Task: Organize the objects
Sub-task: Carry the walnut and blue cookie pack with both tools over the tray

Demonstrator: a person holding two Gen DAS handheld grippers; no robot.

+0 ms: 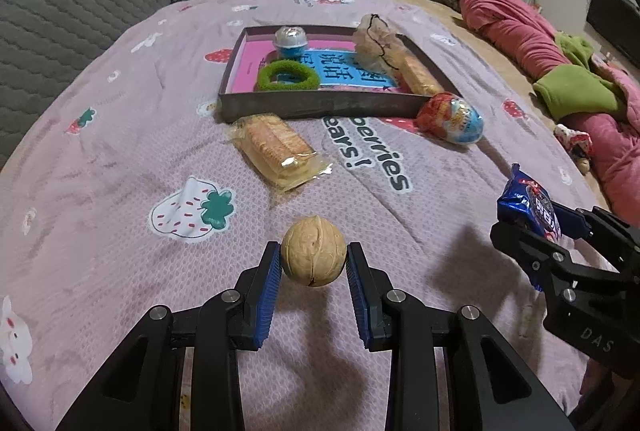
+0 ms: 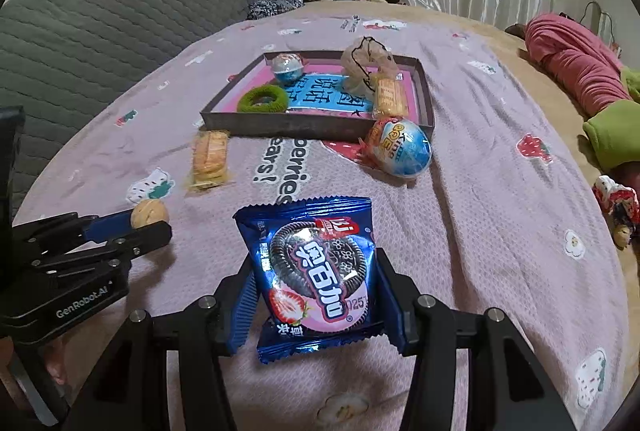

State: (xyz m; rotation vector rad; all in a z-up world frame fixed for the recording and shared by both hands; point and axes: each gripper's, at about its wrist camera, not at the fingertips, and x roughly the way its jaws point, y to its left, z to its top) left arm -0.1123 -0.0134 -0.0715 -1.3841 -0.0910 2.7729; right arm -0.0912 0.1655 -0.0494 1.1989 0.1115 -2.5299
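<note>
Ok so both grippers are loaded and up off the pink strawberry bedspread [image 1: 120,135]. The left gripper [image 1: 313,263] has its blue pads pinched on either side of a walnut [image 1: 313,251], jaws only partway apart, nut held clear of the cloth with its shadow underneath. The right gripper [image 2: 316,291] is clamped on a blue cookie packet [image 2: 316,267], the one with a sandwich cookie and a strawberry printed on it, squeezed by its two side edges, jaws a bit wider than the other one's. Using the dark shallow tray [image 1: 320,107] as the landmark: both held things are well on the near side of it. Inside the tray there's a green fuzzy ring [image 1: 286,75] near the front wall, a small blue and silver cup [image 1: 291,39] at the back, a crumpled net pouch [image 1: 374,43] and a cracker pack [image 1: 418,75] along the right wall. Outside it, another cracker pack [image 1: 276,149] lies just in front of the tray's left corner, and a foil-wrapped toy egg [image 1: 450,123] sits right by the front right corner.
</note>
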